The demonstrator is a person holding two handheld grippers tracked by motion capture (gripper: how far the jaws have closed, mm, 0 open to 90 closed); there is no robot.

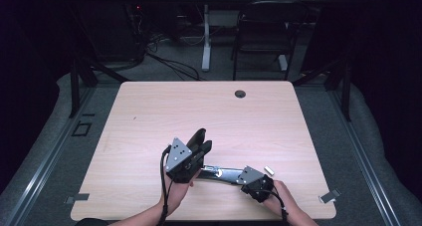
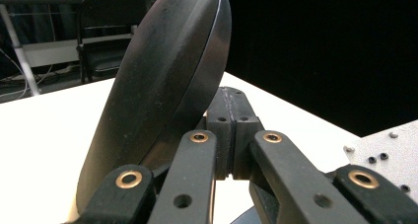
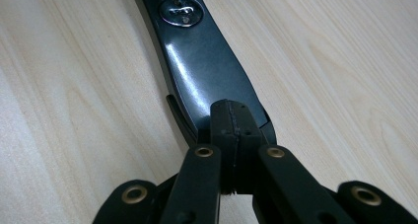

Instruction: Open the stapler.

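Note:
A black stapler lies opened near the table's front edge. Its flat base point(image 1: 224, 173) rests on the wood, and its curved top arm point(image 1: 197, 138) is swung up. My left gripper point(image 1: 205, 147) is shut with nothing between its jaws, and the raised arm point(image 2: 162, 95) leans against the outer side of its left finger. My right gripper point(image 1: 242, 178) is shut too, with its tips point(image 3: 235, 130) down on the near end of the glossy base point(image 3: 207, 71). The metal anvil point(image 3: 181, 11) shows farther along the base.
A small white piece point(image 1: 268, 169) lies right of the stapler. The light wooden table point(image 1: 149, 111) has a cable hole point(image 1: 240, 93) near its far edge. A black chair point(image 1: 263, 32) and a desk leg point(image 1: 205, 37) stand beyond it.

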